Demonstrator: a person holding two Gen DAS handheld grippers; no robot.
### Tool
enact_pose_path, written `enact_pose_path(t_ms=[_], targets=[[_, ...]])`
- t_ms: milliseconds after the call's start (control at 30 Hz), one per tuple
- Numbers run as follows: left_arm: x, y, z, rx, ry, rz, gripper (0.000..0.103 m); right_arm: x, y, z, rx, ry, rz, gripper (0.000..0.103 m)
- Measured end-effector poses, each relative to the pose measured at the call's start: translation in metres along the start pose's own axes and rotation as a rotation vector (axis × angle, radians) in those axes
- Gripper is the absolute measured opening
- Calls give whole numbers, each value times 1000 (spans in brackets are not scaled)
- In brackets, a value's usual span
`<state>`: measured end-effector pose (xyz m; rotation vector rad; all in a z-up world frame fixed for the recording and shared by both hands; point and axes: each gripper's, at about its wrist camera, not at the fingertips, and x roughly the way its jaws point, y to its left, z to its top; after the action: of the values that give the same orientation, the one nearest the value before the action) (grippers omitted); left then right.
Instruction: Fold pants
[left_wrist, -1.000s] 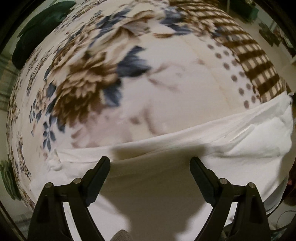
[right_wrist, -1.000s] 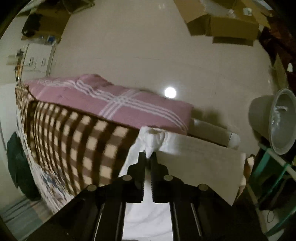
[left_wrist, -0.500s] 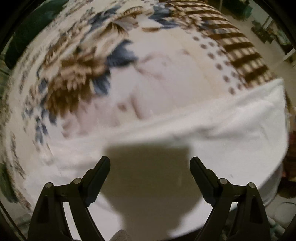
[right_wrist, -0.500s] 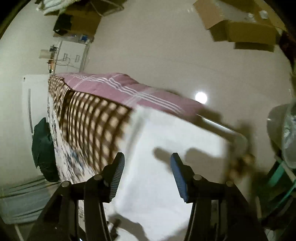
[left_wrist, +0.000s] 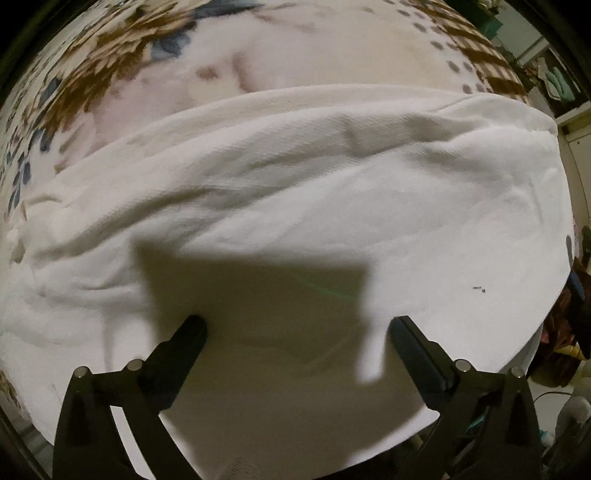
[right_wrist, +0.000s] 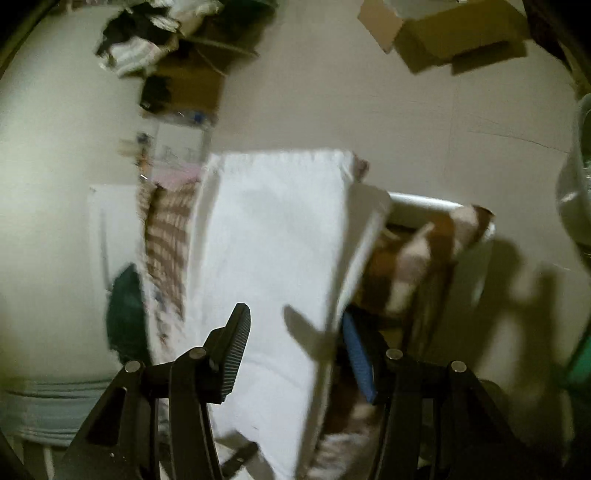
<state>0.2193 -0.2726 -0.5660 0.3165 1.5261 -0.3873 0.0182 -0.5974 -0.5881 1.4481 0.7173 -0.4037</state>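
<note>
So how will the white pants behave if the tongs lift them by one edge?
The white pants would likely droop, not stay flat: soft wrinkles run across them. They look fairly thick, so perhaps heavy for cloth. On the fuzzy floral blanket they would probably drag, not slide.

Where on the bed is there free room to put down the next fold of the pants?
Free: the floral blanket beyond the far edge of the white pants. Crowded: the floor corner with cardboard boxes and the clothes pile.
</note>
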Motion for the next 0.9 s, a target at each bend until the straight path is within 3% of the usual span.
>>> enact_pose_path(t_ms=[267,433,567,667,800,833,900], targets=[[7,4,7,-25,-2,1,103,46,1,12,49,-32,157,54],[10,3,7,-28,-4,2,103,68,4,26,71,-54,166,54],[12,0,21,-42,-8,6,103,75,13,34,62,-45,240,54],[14,2,27,-55,-18,11,103,79,8,43,54,-44,208,54],[16,8,32,-71,-26,10,103,86,9,60,94,-42,237,54],[14,4,26,-73,-28,10,103,88,9,63,102,-45,244,51],[14,6,28,-71,-23,8,103,87,15,66,86,-73,225,18]])
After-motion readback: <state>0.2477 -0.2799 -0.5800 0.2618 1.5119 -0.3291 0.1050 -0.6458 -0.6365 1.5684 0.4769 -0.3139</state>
